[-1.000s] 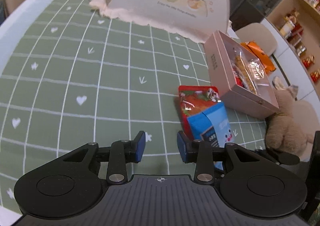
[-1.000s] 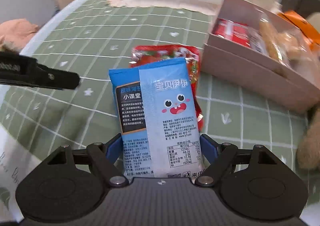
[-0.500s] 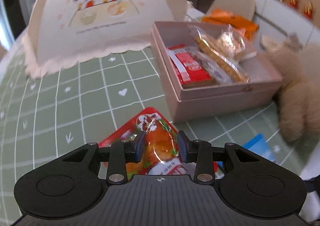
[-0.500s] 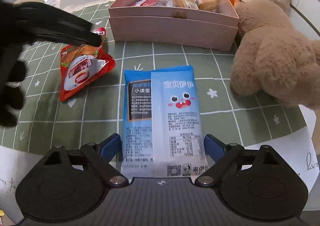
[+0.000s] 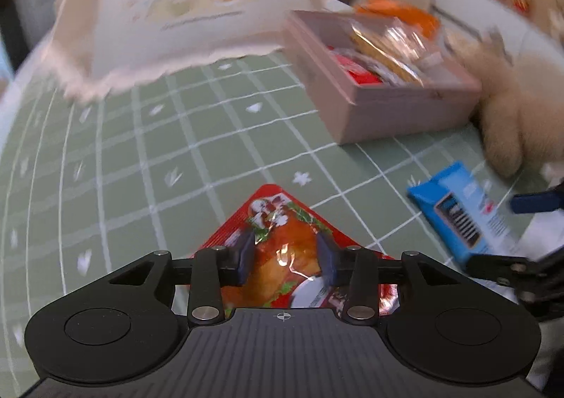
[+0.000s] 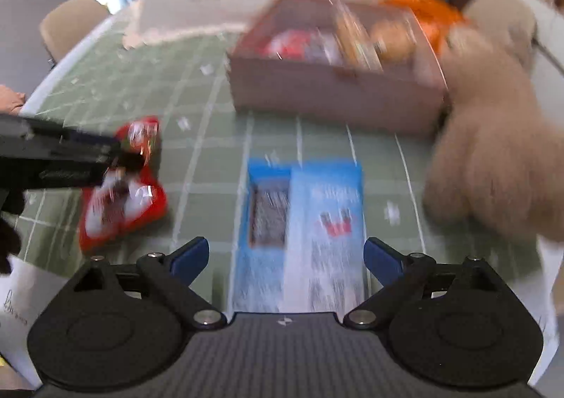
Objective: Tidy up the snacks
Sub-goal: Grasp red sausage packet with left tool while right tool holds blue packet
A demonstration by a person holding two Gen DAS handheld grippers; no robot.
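the left gripper (image 5: 284, 253) has its fingers closed onto the red snack packet (image 5: 282, 222) on the green grid tablecloth (image 5: 141, 158). the right gripper (image 6: 284, 257) is spread wide, its fingers clear of the blue snack packet (image 6: 303, 207) lying flat between them, short of the pink snack box (image 6: 331, 95)

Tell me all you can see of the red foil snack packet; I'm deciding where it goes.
The red foil snack packet is glossy, crinkled and printed with orange and white pictures. It lies flat on the green grid tablecloth, one corner pointing away. The left gripper has a finger on each side of it; whether they press is unclear.
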